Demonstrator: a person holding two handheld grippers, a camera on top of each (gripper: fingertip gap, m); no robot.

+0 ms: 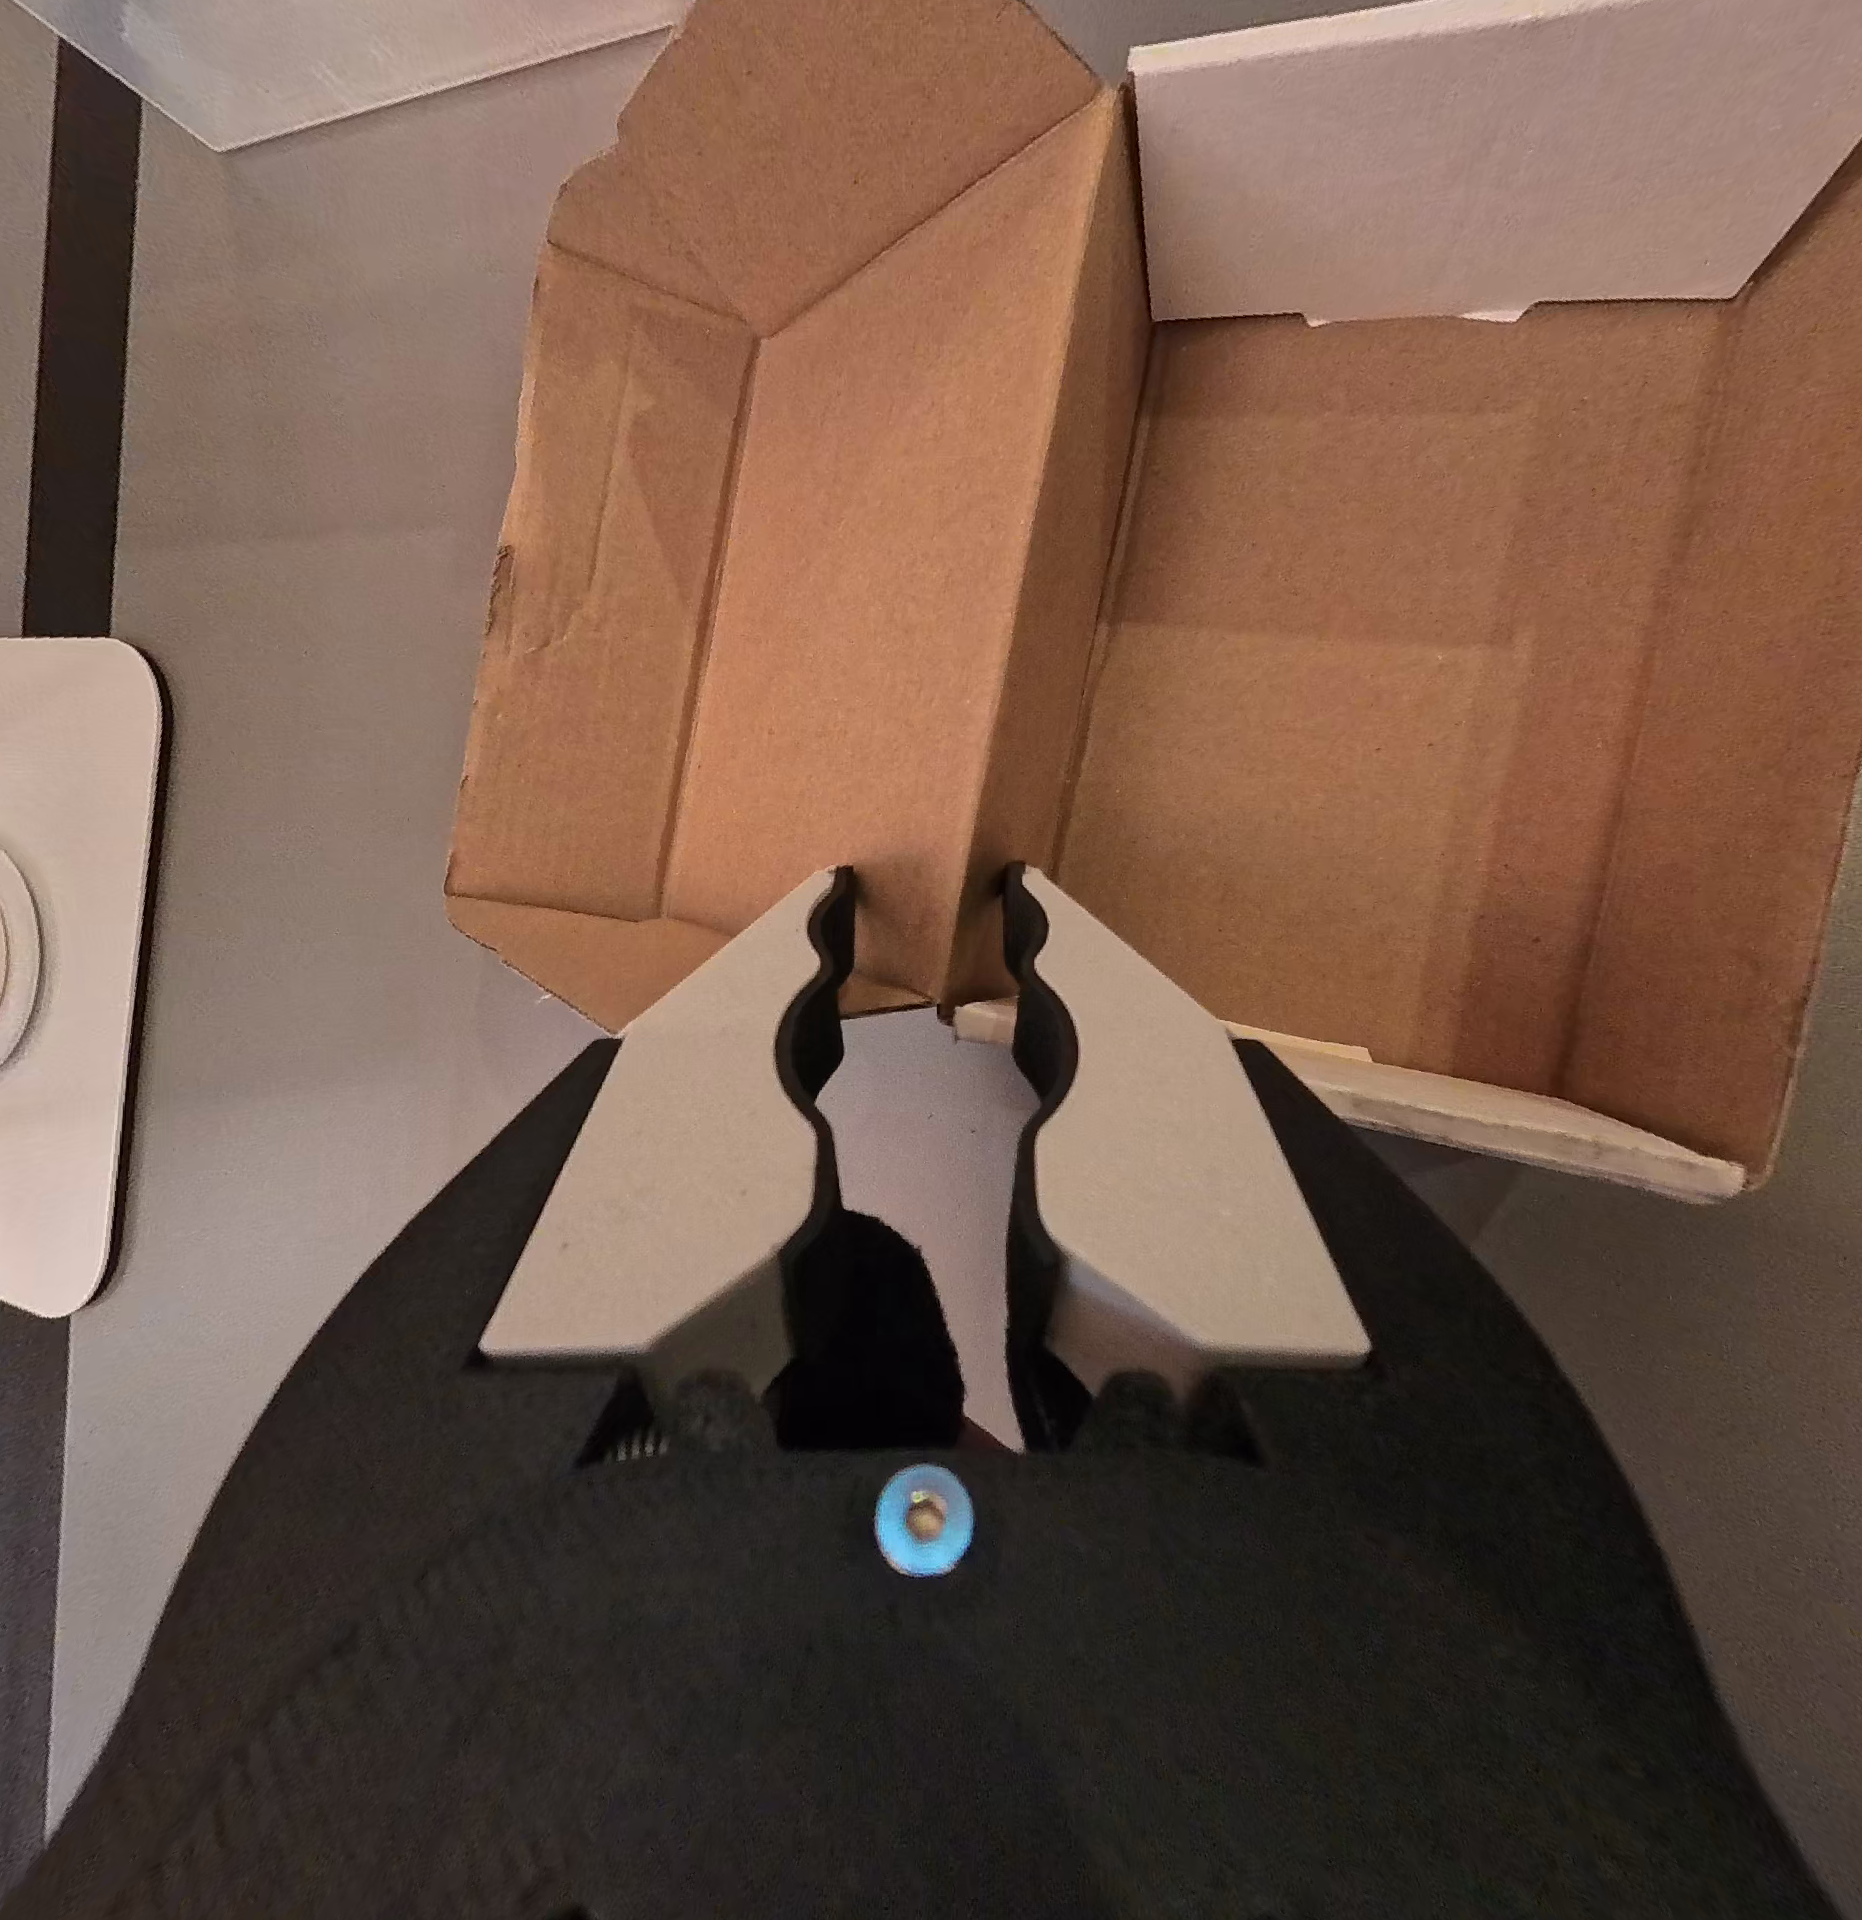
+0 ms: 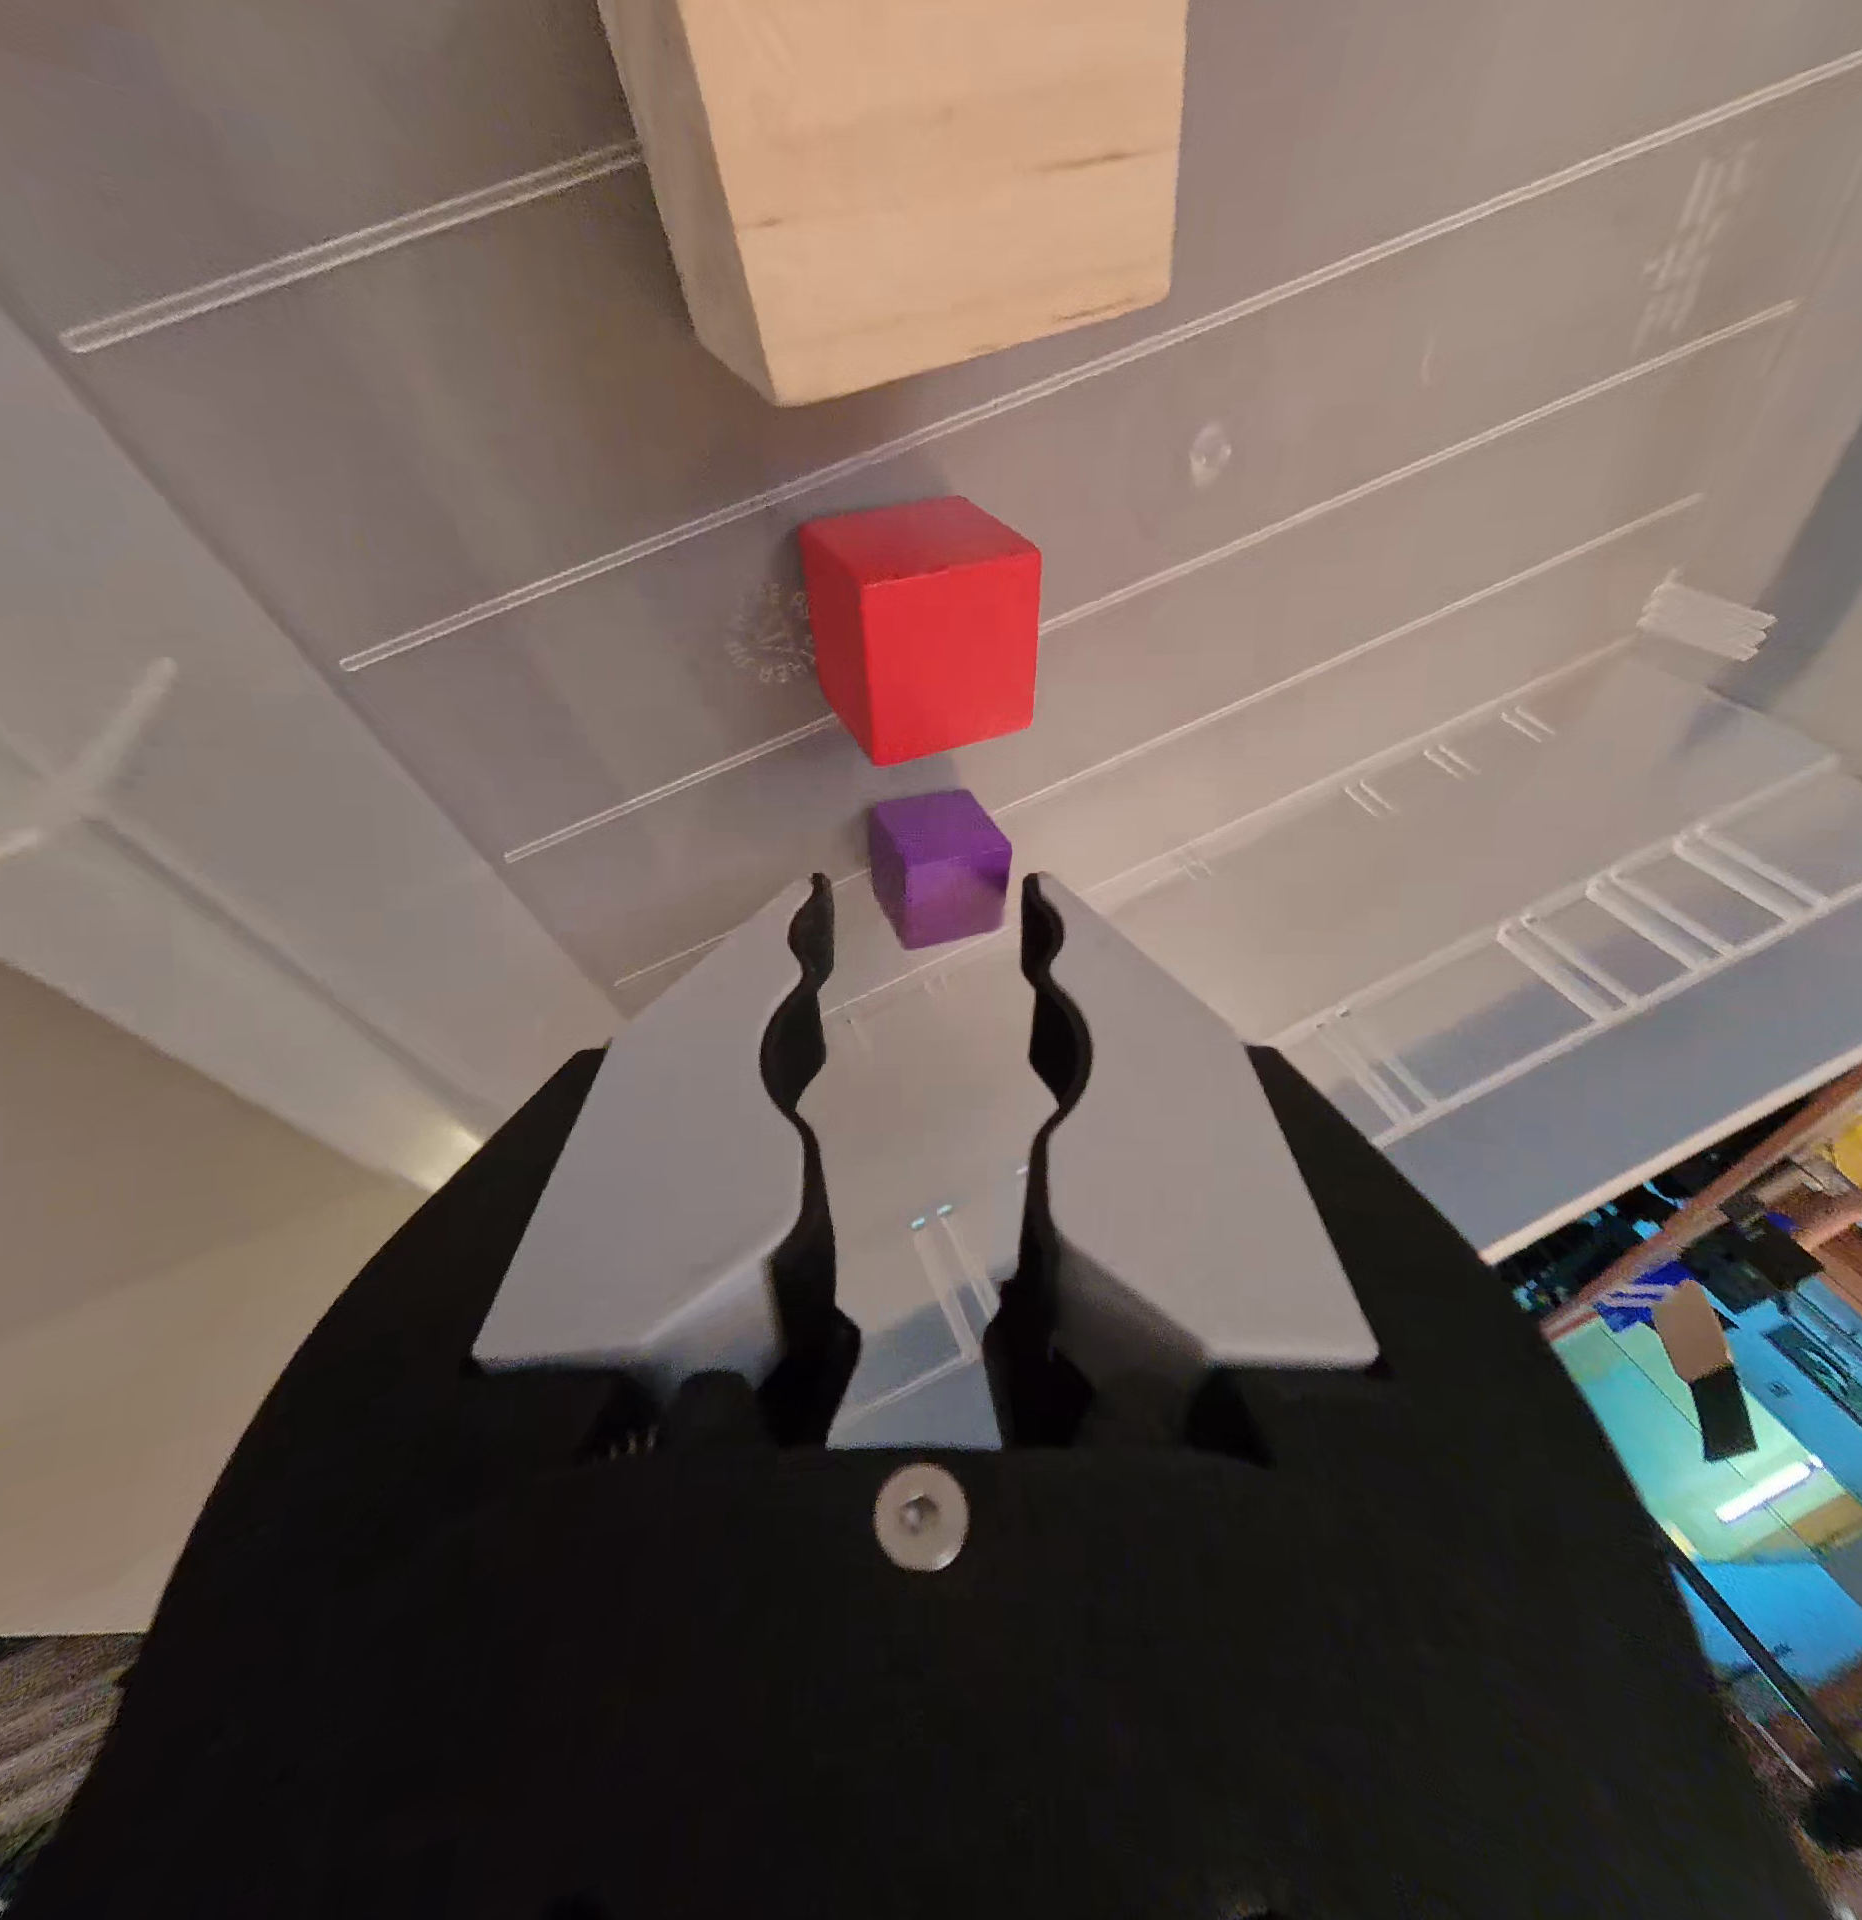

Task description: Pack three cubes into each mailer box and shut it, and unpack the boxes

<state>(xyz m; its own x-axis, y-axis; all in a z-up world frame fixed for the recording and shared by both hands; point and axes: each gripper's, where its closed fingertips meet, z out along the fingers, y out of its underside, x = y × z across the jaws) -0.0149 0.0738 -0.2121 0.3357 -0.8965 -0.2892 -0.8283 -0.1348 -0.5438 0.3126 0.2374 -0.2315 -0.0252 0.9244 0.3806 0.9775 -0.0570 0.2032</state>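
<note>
In the left wrist view an open cardboard mailer box (image 1: 1374,675) lies on the grey table with its lid (image 1: 781,468) folded out to the left; the inside shows no cubes. My left gripper (image 1: 932,883) is open, its jaws astride the fold between lid and box at the near edge, not closed on it. In the right wrist view a small purple cube (image 2: 937,868), a red cube (image 2: 927,629) and a large pale wooden cube (image 2: 927,177) lie in a line inside a clear plastic bin (image 2: 1478,914). My right gripper (image 2: 927,894) is open, just short of the purple cube.
A white box (image 1: 1478,177) stands behind the mailer and another white box (image 1: 387,62) at the top left. A white pad with a round knob (image 1: 54,956) lies at the left. The bin's ribbed rim (image 2: 1633,935) runs at the right of the cubes.
</note>
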